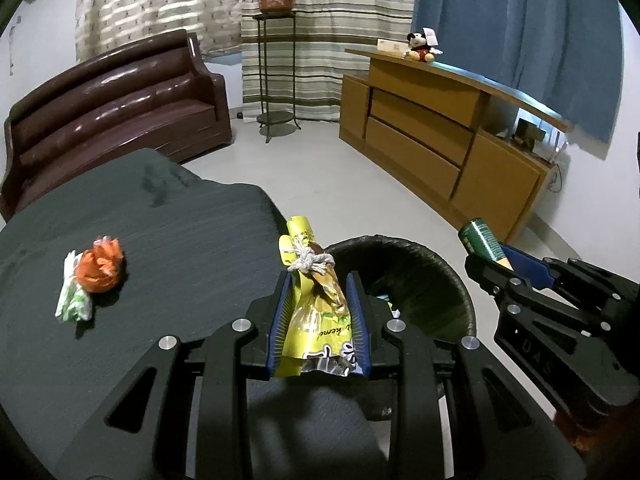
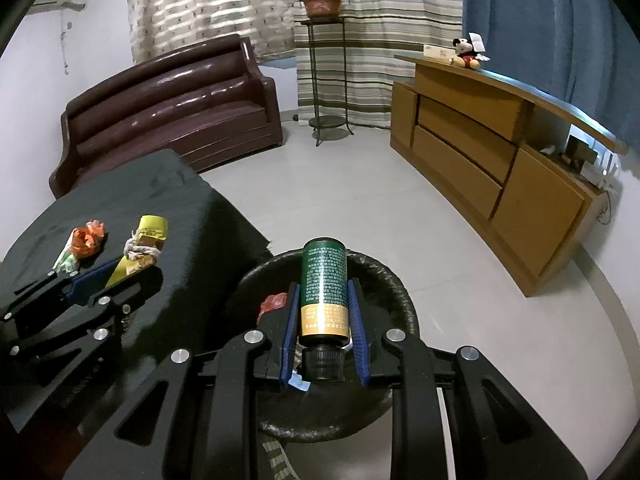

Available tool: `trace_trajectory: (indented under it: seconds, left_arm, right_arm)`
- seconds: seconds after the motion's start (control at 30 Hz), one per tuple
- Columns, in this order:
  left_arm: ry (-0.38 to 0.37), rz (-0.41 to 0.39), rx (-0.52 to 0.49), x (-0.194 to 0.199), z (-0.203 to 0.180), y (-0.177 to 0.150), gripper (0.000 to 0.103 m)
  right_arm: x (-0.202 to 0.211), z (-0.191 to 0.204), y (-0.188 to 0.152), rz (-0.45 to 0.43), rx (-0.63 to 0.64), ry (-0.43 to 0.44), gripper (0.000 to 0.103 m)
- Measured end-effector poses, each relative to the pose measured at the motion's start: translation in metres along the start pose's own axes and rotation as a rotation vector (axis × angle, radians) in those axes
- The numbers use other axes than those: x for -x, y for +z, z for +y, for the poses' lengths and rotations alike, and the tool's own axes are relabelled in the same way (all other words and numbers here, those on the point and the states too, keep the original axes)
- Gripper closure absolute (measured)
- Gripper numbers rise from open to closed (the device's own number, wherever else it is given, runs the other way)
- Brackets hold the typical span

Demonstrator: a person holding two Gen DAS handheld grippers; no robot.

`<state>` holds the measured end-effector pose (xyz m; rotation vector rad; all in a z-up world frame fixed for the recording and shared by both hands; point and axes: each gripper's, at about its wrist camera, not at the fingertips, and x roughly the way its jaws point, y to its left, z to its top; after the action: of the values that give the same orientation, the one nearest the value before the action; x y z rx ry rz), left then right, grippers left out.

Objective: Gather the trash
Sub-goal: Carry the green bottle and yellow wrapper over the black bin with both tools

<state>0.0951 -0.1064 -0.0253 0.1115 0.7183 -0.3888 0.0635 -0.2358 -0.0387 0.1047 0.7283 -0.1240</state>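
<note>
Black bin [image 2: 404, 304] under right gripper [image 2: 323, 292] clamping green bottle [image 2: 323, 280]; left gripper [image 1: 318, 292] pinching yellow wrapper [image 1: 316, 312].

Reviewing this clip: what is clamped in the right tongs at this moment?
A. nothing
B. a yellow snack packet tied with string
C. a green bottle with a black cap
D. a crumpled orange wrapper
C: in the right wrist view the right tongs press their blue pads on both sides of the green bottle, held over the black bin; the yellow snack packet is in the left tongs.
</note>
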Motion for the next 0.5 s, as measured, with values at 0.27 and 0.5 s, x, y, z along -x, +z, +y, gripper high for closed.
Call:
trace_trajectory:
  seconds: [0.27, 0.5]
  left_arm:
    - [0.006, 0.012, -0.001, -0.017, -0.009, 0.007, 0.075]
    - [0.008, 0.019, -0.009, -0.027, -0.014, 0.011, 0.075]
  right_arm:
    - [-0.009, -0.010, -0.001, 0.004, -0.025, -0.012, 0.079]
    - [-0.015, -0.013, -0.001, 0.012, -0.045, -0.017, 0.079]
